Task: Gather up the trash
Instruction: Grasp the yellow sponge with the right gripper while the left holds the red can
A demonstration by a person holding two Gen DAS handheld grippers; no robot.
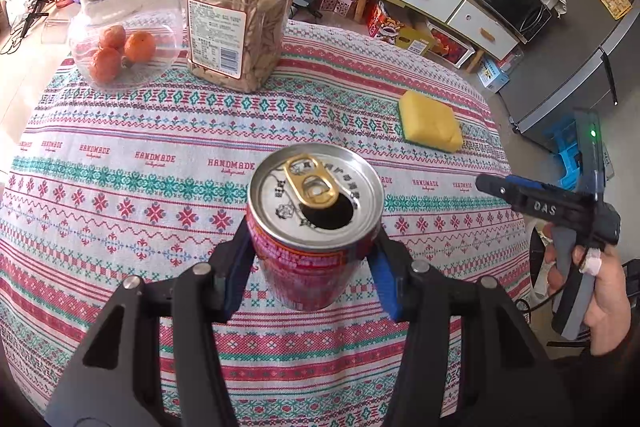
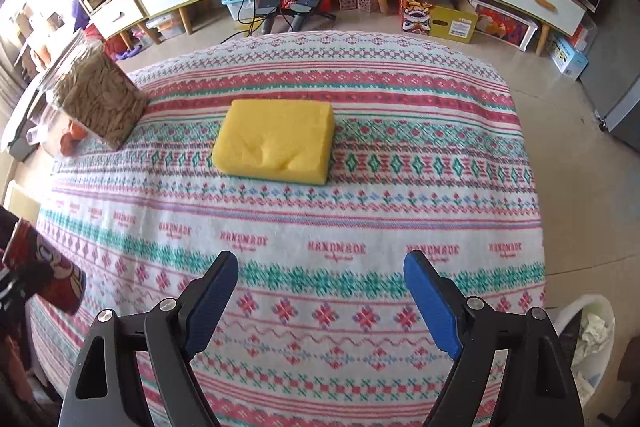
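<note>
Left wrist view
Can [image 1: 314,223]: opened red drink can, pull-tab lifted, mouth hole showing; stands upright between the fingers, seemingly lifted clear of the table, though contact underneath is hidden.
Left tool [image 1: 312,267]: closed narrowly on the can, one blue pad on each side of its body.
Table [image 1: 120,155]: covered by a patterned cloth printed "HANDMADE".
Sponge [image 1: 430,123]: yellow, lying flat near the right edge.
Seed jar [image 1: 240,11]: clear plastic, lidded, at the far edge.
Fruit jar [image 1: 124,27]: glass with a cork lid, orange fruits inside, at the far left corner, just beside the seed jar.
Right tool [image 1: 492,185]: held in a hand off the right edge; its spread cannot be read from this view.

Right wrist view
Right tool [image 2: 320,291]: fingers wide apart, nothing between them, hovering over the near edge and facing the sponge [image 2: 276,141].
Can [image 2: 44,273]: partly visible at the near left edge, tilted in this view.
Bin [image 2: 588,339]: white, off the near right corner on the floor, crumpled paper already inside.

Progress
Done: can secured by the left tool.
Left: judged to be carrying the can to the bin and releasing it; no other obvious trash shows on the table.
</note>
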